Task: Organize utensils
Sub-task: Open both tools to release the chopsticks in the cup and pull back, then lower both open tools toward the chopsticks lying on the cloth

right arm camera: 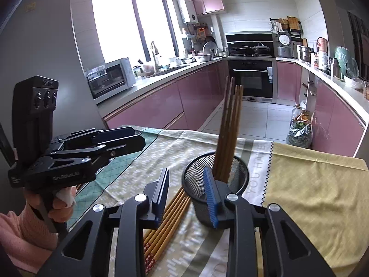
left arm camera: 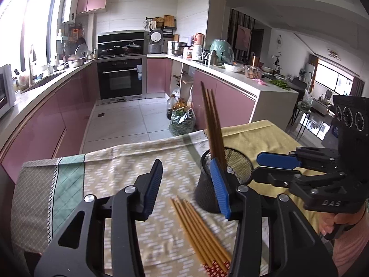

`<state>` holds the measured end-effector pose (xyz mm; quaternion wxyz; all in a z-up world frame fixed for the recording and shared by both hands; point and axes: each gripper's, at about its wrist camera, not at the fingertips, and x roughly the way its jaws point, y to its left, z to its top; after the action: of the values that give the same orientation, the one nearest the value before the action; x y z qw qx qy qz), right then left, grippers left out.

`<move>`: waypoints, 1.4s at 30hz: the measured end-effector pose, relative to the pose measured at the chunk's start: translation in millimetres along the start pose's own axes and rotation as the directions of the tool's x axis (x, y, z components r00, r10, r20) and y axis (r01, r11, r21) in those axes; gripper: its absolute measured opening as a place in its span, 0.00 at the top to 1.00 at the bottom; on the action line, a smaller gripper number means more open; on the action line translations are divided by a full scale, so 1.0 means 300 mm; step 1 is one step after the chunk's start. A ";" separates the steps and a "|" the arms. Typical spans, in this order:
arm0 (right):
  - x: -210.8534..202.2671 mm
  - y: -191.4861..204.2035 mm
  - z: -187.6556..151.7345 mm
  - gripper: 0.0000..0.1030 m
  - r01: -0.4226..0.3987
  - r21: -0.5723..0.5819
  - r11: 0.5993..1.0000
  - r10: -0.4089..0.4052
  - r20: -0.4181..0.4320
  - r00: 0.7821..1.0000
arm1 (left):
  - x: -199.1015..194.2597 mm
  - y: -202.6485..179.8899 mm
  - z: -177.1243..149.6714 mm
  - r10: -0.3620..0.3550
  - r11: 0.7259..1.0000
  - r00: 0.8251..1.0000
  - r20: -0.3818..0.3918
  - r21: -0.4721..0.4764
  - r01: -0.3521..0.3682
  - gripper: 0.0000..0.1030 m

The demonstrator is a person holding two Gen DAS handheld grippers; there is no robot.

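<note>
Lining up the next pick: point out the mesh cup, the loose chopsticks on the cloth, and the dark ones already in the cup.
mesh cup (right arm camera: 242, 180), right wrist view, inner mesh wall
loose chopsticks (left arm camera: 198, 228), left wrist view, mid-bundle
dark chopsticks (right arm camera: 230, 124), right wrist view, mid-shafts

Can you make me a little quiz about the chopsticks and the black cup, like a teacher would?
1. True or false: the dark brown chopsticks stand inside the black mesh cup.
2. Where are the yellow chopsticks? A) in the cup B) lying on the cloth beside the cup C) held in a gripper
3. Fill in: the left gripper and the right gripper are both ____ and hold nothing.

Key: 1 true; 2 B; 3 open
</note>
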<state>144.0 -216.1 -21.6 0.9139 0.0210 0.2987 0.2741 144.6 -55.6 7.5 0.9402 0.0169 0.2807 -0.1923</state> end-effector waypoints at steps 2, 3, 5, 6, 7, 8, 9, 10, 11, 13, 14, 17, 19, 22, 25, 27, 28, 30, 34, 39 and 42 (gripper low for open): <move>0.005 0.014 -0.022 0.68 -0.010 -0.004 1.000 0.009 -0.014 1.000 | -0.009 0.017 -0.028 0.007 1.000 1.000 -0.012 -0.016 -0.008 0.56; 0.010 0.020 -0.037 0.66 -0.012 -0.003 1.000 0.012 -0.023 1.000 | -0.010 0.029 -0.048 0.008 1.000 1.000 -0.025 -0.026 -0.009 0.56; 0.027 0.029 -0.059 0.66 -0.019 0.002 1.000 0.019 -0.045 0.999 | -0.005 0.037 -0.079 0.014 0.999 0.999 -0.044 -0.037 -0.016 0.56; 0.039 0.029 -0.067 0.66 -0.023 0.008 1.000 0.024 -0.058 0.998 | -0.002 0.045 -0.096 0.018 0.999 0.998 -0.055 -0.041 -0.020 0.56; 0.049 0.026 -0.078 0.66 -0.025 0.012 1.000 0.026 -0.069 0.997 | 0.002 0.049 -0.121 0.019 0.999 0.997 -0.069 -0.042 -0.022 0.56; 0.060 0.025 -0.092 0.66 -0.026 0.018 0.999 0.028 -0.081 0.996 | 0.006 0.053 -0.139 0.028 0.999 0.996 -0.080 -0.044 -0.031 0.56; 0.072 0.024 -0.105 0.66 -0.029 0.025 0.999 0.031 -0.095 0.995 | 0.011 0.054 -0.158 0.035 0.998 0.995 -0.091 -0.046 -0.039 0.56; 0.080 0.025 -0.120 0.66 -0.029 0.030 0.999 0.032 -0.105 0.994 | 0.019 0.056 -0.178 0.031 0.998 0.994 -0.107 -0.052 -0.037 0.56; 0.091 0.024 -0.134 0.66 -0.022 0.032 0.999 0.026 -0.118 0.993 | 0.029 0.054 -0.196 0.028 0.998 0.992 -0.120 -0.059 -0.036 0.56; 0.108 0.024 -0.161 0.66 -0.019 0.044 0.999 0.025 -0.140 0.990 | 0.043 0.057 -0.228 0.043 0.996 0.989 -0.141 -0.066 -0.053 0.56; 0.117 0.023 -0.173 0.66 -0.020 0.053 0.998 0.028 -0.150 0.988 | 0.051 0.058 -0.243 0.042 0.996 0.988 -0.151 -0.071 -0.053 0.56; 0.139 0.025 -0.206 0.66 -0.008 0.060 0.998 0.019 -0.177 0.984 | 0.072 0.062 -0.281 0.038 0.995 0.983 -0.177 -0.081 -0.053 0.56; 0.148 0.030 -0.226 0.66 -0.010 0.069 0.998 0.023 -0.189 0.982 | 0.085 0.059 -0.305 0.027 0.995 0.980 -0.197 -0.087 -0.045 0.56; 0.161 0.031 -0.251 0.66 -0.002 0.077 0.997 0.018 -0.208 0.978 | 0.104 0.046 -0.335 0.023 0.995 0.974 -0.225 -0.085 -0.044 0.56; 0.168 0.030 -0.269 0.66 0.001 0.088 0.996 0.018 -0.219 0.975 | 0.126 0.033 -0.363 0.014 0.996 0.968 -0.252 -0.076 -0.034 0.56; 0.169 0.032 -0.278 0.66 0.004 0.089 0.996 0.016 -0.224 0.975 | 0.137 0.021 -0.377 0.013 0.997 0.964 -0.264 -0.068 -0.032 0.56; 0.168 0.030 -0.280 0.66 0.007 0.089 0.996 0.013 -0.225 0.974 | 0.142 0.016 -0.381 0.012 0.997 0.963 -0.270 -0.066 -0.031 0.56; 0.168 0.028 -0.284 0.66 0.010 0.092 0.996 0.012 -0.226 0.974 | 0.150 0.012 -0.390 0.009 0.997 0.960 -0.280 -0.067 -0.029 0.56; 0.166 0.022 -0.291 0.66 0.012 0.098 0.995 0.011 -0.231 0.973 | 0.166 0.009 -0.403 0.006 0.997 0.956 -0.293 -0.069 -0.028 0.56; 0.167 0.022 -0.299 0.66 0.012 0.095 0.995 0.010 -0.236 0.972 | 0.175 -0.001 -0.413 0.009 0.998 0.952 -0.306 -0.060 -0.029 0.56; 0.172 0.029 -0.302 0.66 0.012 0.090 0.996 0.010 -0.239 0.971 | 0.184 -0.006 -0.416 0.009 0.998 0.949 -0.316 -0.056 -0.028 0.56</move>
<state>123.9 -193.5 -121.8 0.8694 0.0292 0.4189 0.2604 121.5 -59.4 -127.0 0.8850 0.0218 0.4329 -0.1699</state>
